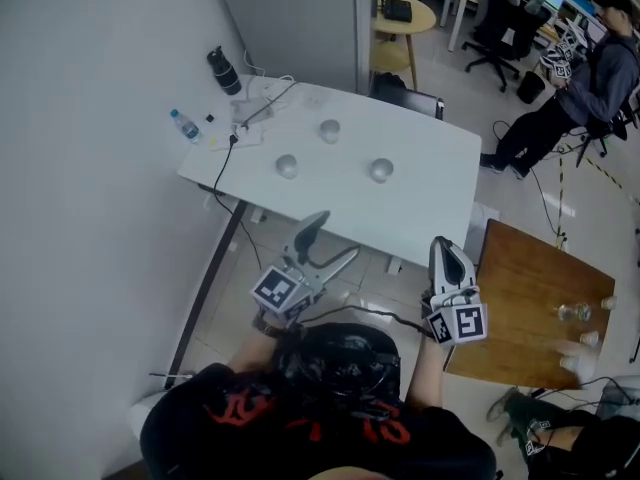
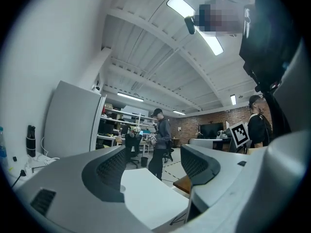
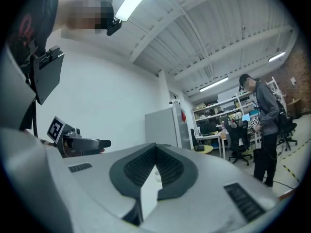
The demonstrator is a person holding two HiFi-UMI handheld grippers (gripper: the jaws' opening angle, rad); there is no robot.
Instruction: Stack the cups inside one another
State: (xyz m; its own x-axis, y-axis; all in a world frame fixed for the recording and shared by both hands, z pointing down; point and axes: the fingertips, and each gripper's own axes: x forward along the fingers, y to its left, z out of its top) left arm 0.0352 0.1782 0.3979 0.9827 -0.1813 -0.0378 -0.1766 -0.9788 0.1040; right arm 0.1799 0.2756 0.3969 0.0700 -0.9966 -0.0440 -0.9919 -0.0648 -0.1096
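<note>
Three clear cups stand apart on the white table (image 1: 440, 183): one at the left (image 1: 287, 166), one further back (image 1: 330, 130), one at the right (image 1: 380, 170). Both grippers hover level in front of the table's near edge, short of the cups. My left gripper (image 1: 335, 238) is open with nothing between its jaws; in the left gripper view (image 2: 153, 168) only the tabletop (image 2: 146, 195) shows in the gap. My right gripper (image 1: 441, 246) is shut and empty, its pads (image 3: 167, 171) meeting in the right gripper view.
A water bottle (image 1: 183, 125), a black bottle (image 1: 224, 70) and cables with a power strip (image 1: 255, 108) lie at the table's far left. A black chair (image 1: 410, 98) stands behind the table. A wooden table (image 1: 530, 288) is to the right. A person (image 1: 590, 78) stands far right.
</note>
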